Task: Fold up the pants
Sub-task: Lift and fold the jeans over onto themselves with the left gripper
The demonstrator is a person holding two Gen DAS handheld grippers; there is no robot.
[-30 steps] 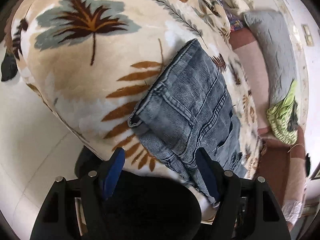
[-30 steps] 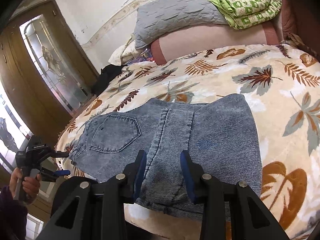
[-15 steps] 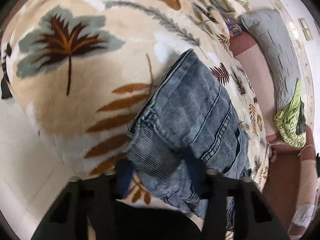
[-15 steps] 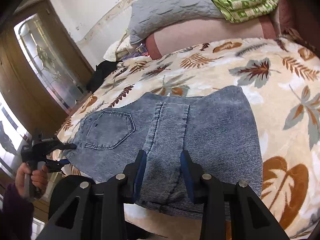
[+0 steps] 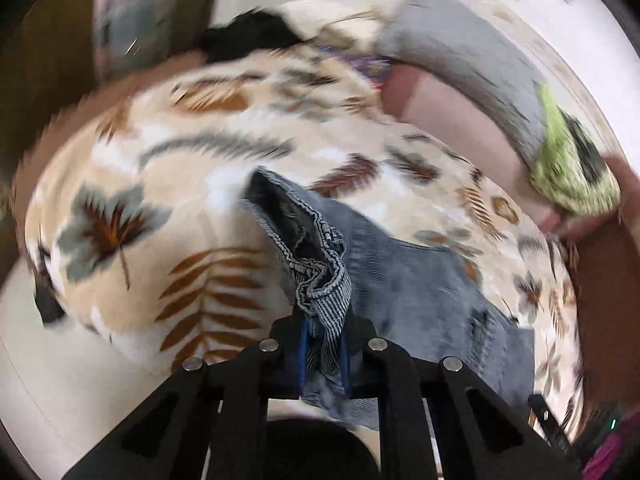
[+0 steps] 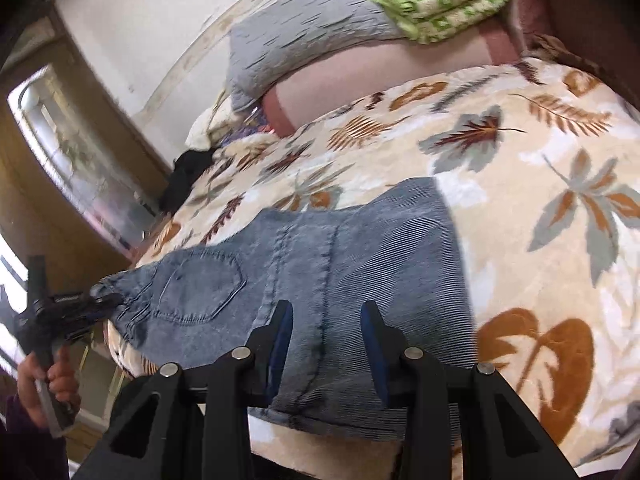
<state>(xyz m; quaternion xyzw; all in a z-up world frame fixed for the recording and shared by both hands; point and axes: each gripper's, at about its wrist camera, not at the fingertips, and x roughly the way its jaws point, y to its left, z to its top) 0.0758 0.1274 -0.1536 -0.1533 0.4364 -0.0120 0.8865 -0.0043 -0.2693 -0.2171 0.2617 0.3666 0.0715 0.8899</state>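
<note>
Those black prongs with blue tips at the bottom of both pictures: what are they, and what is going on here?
They are hand-held grippers, one in each of a person's hands, each carrying a camera that looks along its fingers. One picture is from the left, one from the right. Folded jeans lie on a leaf-patterned blanket on a bed. The left gripper has just closed on the waistband corner, bunching it up. The right gripper hangs over the jeans' near edge, jaws apart, gripping nothing. The right view also shows the hand holding the left gripper.

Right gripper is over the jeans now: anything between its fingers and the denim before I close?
Nothing visible. The right gripper stands open directly over the jeans, bare denim between its fingers. The left gripper already pinches the waistband end.
</note>
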